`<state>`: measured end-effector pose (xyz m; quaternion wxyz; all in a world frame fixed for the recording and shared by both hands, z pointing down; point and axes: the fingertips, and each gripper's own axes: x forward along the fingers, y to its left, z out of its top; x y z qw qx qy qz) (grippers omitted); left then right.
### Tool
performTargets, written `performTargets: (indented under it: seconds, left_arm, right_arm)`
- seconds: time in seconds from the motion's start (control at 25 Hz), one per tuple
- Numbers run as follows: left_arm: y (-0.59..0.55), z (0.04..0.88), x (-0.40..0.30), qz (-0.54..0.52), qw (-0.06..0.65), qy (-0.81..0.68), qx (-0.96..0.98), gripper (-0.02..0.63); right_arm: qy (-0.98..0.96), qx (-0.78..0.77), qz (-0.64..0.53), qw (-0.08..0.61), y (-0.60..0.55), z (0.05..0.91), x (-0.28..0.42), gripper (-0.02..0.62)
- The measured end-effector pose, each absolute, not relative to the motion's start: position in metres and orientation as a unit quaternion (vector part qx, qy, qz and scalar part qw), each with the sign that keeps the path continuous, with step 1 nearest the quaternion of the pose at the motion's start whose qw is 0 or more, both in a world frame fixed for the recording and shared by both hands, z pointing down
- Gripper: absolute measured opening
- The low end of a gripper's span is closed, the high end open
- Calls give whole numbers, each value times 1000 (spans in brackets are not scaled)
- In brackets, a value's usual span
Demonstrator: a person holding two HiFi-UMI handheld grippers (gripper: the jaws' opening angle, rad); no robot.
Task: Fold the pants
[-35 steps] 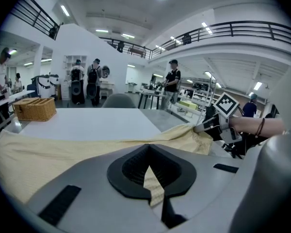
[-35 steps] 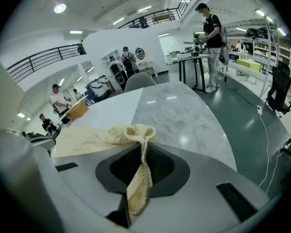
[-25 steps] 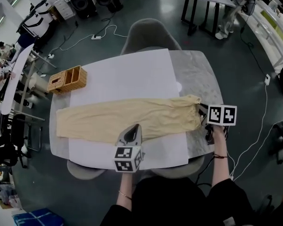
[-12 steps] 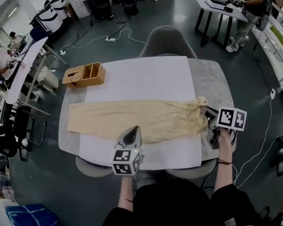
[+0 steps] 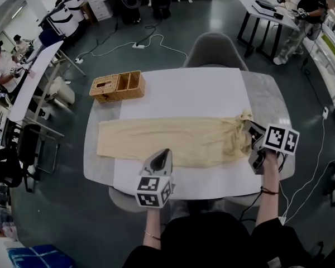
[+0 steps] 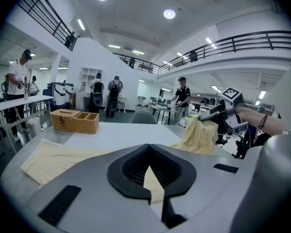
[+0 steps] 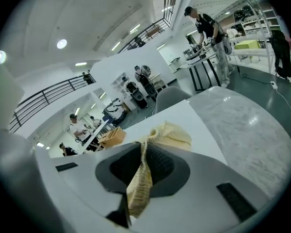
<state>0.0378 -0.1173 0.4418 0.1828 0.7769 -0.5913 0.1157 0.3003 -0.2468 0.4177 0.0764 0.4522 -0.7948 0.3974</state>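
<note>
Left gripper (image 5: 161, 152) sat at the pants' (image 5: 173, 141) 6 o'clock edge, about mid-length. Its jaws were drawn nearly together with cream cloth in the slit, which read as a pinch on that near hem.

Right gripper (image 5: 250, 134) was at the 3 o'clock end, jaws clamped on the bunched elastic waistband and lifting it just off the table (image 5: 268, 99).

The pants lay flat and stretched 9-to-3 across a white sheet (image 5: 173, 88), leg ends at 9 o'clock, waist at 3.

Handling guess: thin, light, limp fabric with no stiffness. It would likely sag and drag between grips and could slide on the smooth sheet. The waistband is the thickest bite; the other good holds look like the leg hems or both layers of the near edge.

Wicker basket (image 5: 118, 86) stood at 10 o'clock, apart from the cloth. A chair (image 5: 215, 49) stood at 12 o'clock beyond the table.
</note>
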Motion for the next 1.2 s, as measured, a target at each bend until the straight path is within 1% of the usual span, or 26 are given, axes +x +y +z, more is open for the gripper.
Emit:
performTargets:
  seconds: [0.56, 1.2]
  left_arm:
    - [-86, 438, -85, 94, 185, -592, 779, 8]
    - [-65, 431, -127, 102, 172, -621, 758, 8]
  right_arm:
    - [-808, 452, 375, 59, -217, 402, 166, 44]
    - [-833, 407, 365, 82, -204, 406, 91, 44]
